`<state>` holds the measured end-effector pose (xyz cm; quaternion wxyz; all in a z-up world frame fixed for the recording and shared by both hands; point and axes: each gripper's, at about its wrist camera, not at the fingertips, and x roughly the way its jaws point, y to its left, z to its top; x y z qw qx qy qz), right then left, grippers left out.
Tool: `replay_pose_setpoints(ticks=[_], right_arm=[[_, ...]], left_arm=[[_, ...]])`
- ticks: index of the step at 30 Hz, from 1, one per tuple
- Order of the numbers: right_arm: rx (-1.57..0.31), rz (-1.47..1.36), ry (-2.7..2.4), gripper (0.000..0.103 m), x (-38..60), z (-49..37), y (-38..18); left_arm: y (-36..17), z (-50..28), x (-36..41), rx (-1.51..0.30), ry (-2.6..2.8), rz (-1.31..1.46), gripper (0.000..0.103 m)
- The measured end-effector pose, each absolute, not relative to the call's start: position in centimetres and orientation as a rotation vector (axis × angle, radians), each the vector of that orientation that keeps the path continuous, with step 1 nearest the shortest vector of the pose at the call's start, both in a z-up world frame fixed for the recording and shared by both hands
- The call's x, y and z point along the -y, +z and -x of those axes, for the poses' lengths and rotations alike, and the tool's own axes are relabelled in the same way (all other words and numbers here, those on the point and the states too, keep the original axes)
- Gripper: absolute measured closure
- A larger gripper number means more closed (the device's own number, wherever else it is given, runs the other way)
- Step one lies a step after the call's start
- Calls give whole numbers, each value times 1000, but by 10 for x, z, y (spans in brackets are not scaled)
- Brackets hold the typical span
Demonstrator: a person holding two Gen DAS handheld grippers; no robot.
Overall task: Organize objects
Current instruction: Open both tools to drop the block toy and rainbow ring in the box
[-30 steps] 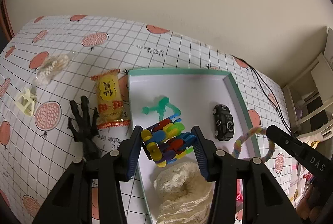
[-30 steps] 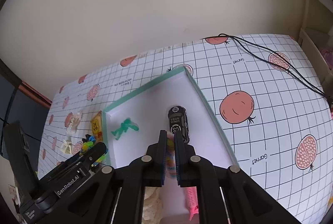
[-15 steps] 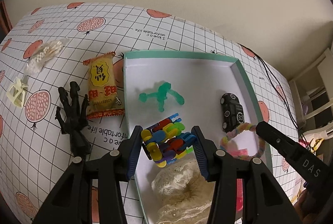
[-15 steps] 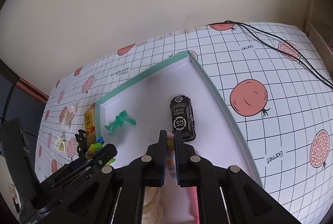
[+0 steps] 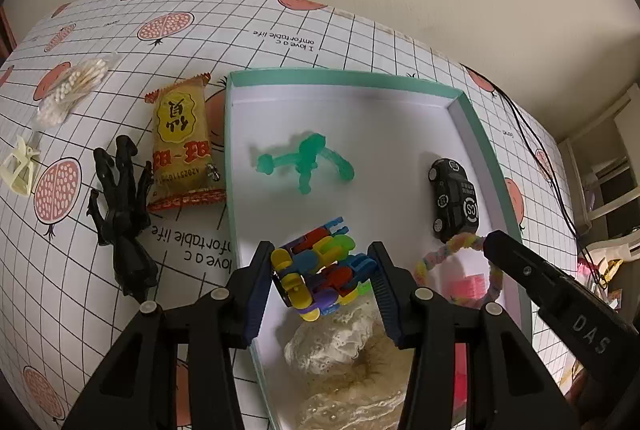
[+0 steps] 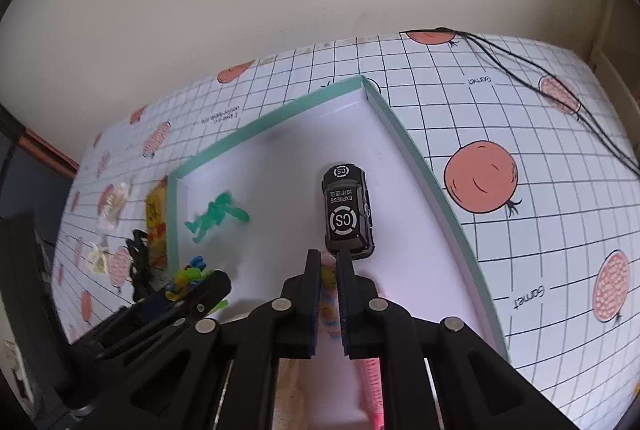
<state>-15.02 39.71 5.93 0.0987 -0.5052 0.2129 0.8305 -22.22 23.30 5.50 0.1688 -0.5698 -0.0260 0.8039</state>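
My teal-rimmed tray (image 5: 472, 118) spreads across the pomegranate-print tablecloth (image 5: 280, 30), already holding a black toy car (image 5: 454, 200) and a green figure (image 5: 306, 160). My left gripper (image 5: 322, 280) is clamped on the multicoloured block toy (image 5: 320, 272), which hangs over the tray's near left corner above a cream lace bundle (image 5: 344, 350), bare floor lying straight ahead. My right gripper (image 6: 329, 270) pinches the pastel bead bracelet (image 5: 460, 250), just behind the car. A snack packet (image 5: 182, 146) and a black claw clip (image 5: 120, 206) wait outside, nearer my left.

Both hand-held grippers (loads clamped) now lower, farther over the tray (image 5: 476, 134).
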Motion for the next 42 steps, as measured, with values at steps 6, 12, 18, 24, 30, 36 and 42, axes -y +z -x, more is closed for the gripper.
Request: replay_pose_setpoints(ticks=[6,12,18,24,30,36,42], right_arm=[[-579,1511,2444,93,-394,152,60],[-538,1512,2438,88,-392,153,64],[-506,1472,2462,83,-390,151,80],[-470,1420,2517,83,-381,149,105],[-479,1401,2543,83,-375,149,111],[-448,1422,2531,74,-371,152,105],[-435,1439,2545,50,-369,153,99]], left_arm=[[56,222,-233,74,2278,1625,53],[63,222,-233,74,2288,1603,47],[78,223,-230,80,2313,1561,47],[96,222,-223,59,2367,1516,47],[102,224,-211,96,2399,1513,42],[104,227,-204,84,2429,1513,39],[104,232,-192,63,2489,1510,34]])
